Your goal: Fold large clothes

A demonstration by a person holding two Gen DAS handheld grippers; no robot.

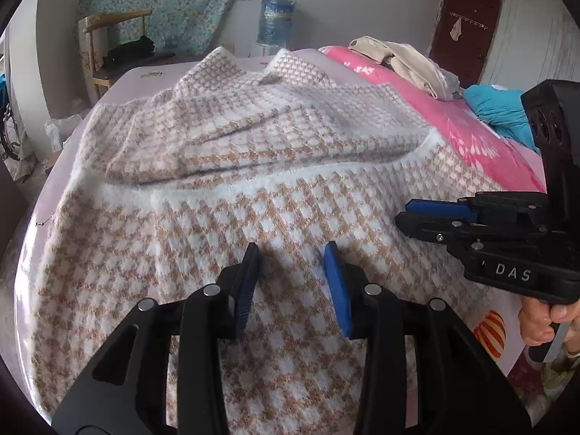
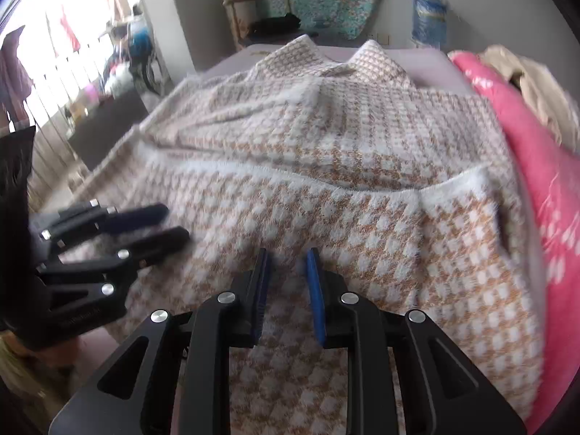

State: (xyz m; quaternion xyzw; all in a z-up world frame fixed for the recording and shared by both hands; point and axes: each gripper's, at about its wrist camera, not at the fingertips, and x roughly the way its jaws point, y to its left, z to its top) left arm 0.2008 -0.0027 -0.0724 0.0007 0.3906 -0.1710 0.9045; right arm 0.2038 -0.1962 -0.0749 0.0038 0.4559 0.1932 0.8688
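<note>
Tan-and-white checked sweater (image 1: 232, 195) lies spread over the bed (image 1: 119, 79), filling the centre of both wrist views; upper part is folded down, with a white fuzzy edge running across mid-frame. Left gripper (image 1: 291, 253) at bottom centre of its own view, fingers parted a moderate gap with nothing between them, tips just above the knit; contact cannot be told. In the right wrist view it shows at lower left, fingers apart, blurred. Right gripper (image 2: 288, 257) at bottom centre of its view, fingers a narrow gap apart and empty, over the sweater's lower part. In the left wrist view it enters from the right edge, held by a hand (image 1: 543, 319). Pink blanket (image 1: 471, 127) along the right side. Wooden chair (image 1: 108, 43) upper left; water jug (image 1: 275, 21) top centre.
</note>
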